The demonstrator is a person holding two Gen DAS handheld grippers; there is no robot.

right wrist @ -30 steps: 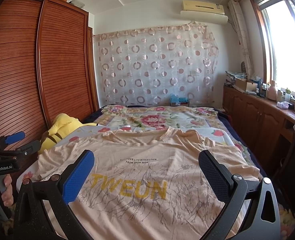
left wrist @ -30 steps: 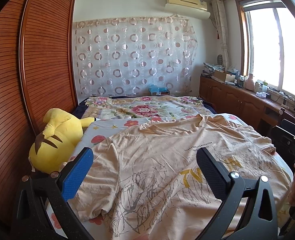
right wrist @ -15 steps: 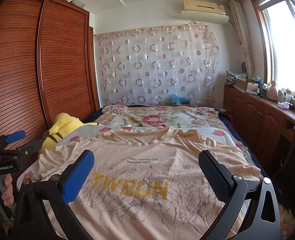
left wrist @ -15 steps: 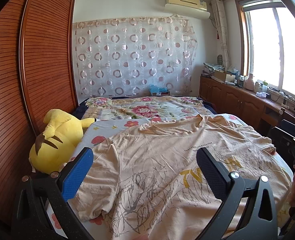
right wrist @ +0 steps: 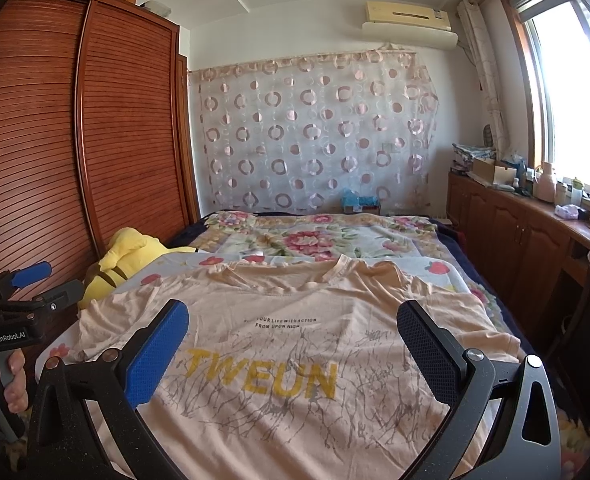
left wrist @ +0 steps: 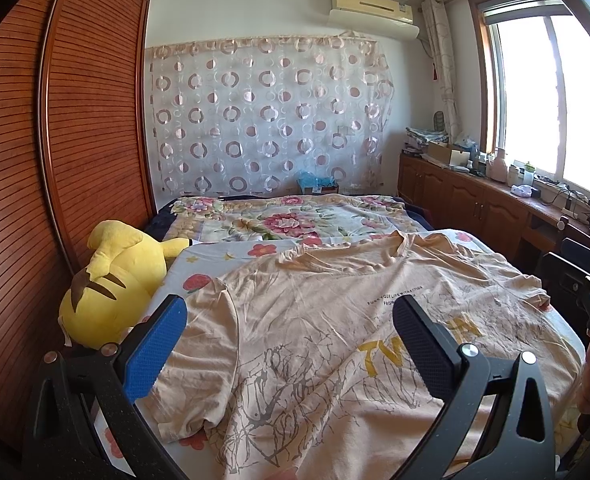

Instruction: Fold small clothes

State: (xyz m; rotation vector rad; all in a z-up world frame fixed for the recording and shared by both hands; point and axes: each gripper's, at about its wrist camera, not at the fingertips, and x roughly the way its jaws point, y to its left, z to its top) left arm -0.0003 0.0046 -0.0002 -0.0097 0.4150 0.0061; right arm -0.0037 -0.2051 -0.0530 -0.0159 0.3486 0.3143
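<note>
A peach T-shirt [right wrist: 295,344] with yellow "TWEUN" lettering lies spread face up on the bed, neck at the far end. It also shows in the left wrist view [left wrist: 335,320], with its left sleeve [left wrist: 199,364] near me. My left gripper [left wrist: 287,344] is open and empty, hovering above the shirt's near left part. My right gripper [right wrist: 295,352] is open and empty, above the shirt's near middle. The left gripper also shows at the left edge of the right wrist view [right wrist: 35,284].
A yellow plush toy [left wrist: 111,288] lies at the bed's left edge against a wooden wardrobe [left wrist: 55,160]. A floral blanket [right wrist: 315,236] covers the far bed. Wooden cabinets [right wrist: 535,240] with clutter run under the window on the right.
</note>
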